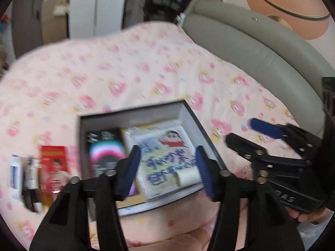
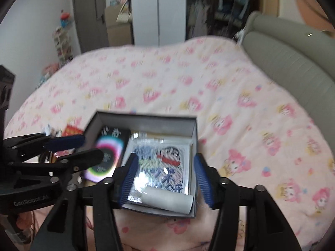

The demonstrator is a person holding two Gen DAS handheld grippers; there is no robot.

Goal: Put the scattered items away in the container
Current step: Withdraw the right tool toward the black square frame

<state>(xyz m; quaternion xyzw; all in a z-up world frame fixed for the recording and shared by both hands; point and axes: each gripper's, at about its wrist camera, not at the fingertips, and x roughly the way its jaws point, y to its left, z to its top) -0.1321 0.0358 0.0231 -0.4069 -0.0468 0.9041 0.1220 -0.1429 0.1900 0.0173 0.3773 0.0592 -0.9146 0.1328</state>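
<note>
Left tongs wide, nothing between the pads, over the box on the pink bedspread. Right tongs also wide & empty, over same box, just beside the left pair. In the box: cartoon packet, white paper roll on its near end, black packet w/ rainbow ring at left. Left of the box, still outside: red packet, white tube, a dark blurred item. Grey headboard far right.

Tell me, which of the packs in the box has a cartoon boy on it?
The silvery pack in the box, lying under the white roll. The black pack beside it shows only a rainbow ring.
</note>
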